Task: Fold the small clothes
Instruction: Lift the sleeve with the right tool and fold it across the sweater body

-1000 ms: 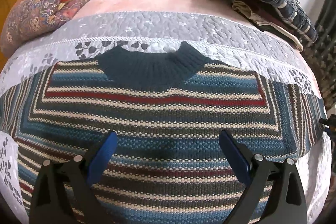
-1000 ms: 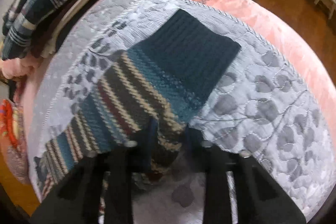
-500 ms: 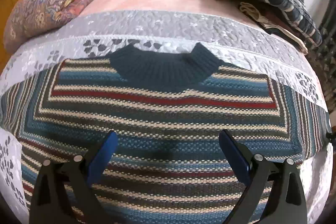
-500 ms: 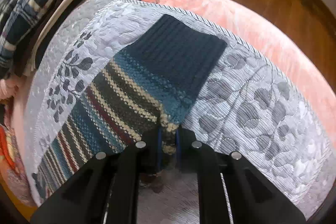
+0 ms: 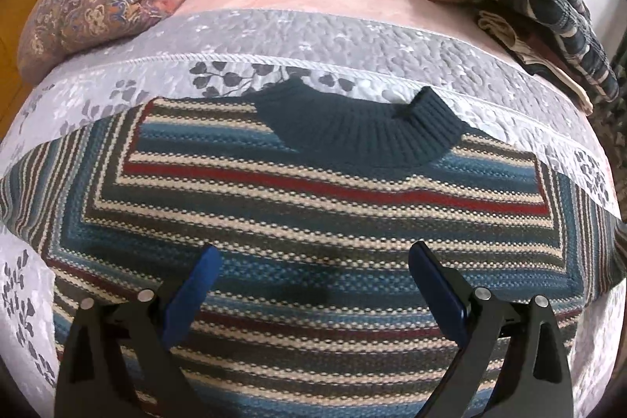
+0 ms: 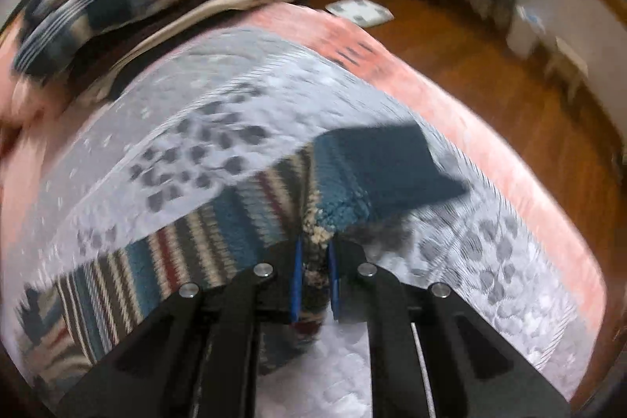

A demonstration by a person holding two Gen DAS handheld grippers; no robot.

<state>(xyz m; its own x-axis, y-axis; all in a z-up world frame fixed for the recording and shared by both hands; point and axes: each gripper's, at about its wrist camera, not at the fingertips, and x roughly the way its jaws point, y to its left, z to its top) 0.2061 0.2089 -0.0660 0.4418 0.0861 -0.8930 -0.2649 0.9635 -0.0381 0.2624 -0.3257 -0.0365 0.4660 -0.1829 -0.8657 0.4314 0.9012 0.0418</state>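
Striped sweater (image 5: 313, 222) spread flat on grey quilt (image 5: 352, 42), teal collar (image 5: 364, 132) at 12 o'clock. Left gripper (image 5: 313, 277) low over the chest, tilted forward, fingers spread wide, holding nothing. Right gripper (image 6: 313, 261) angled down, pinched tight on the sleeve (image 6: 313, 206) beside its teal cuff (image 6: 392, 163) at 1 o'clock. Best next: sleeve carried straight across the chest, taut, stripes aligned.

No readable text; dark marks on pink blanket (image 6: 345, 38) perhaps blurred lettering.
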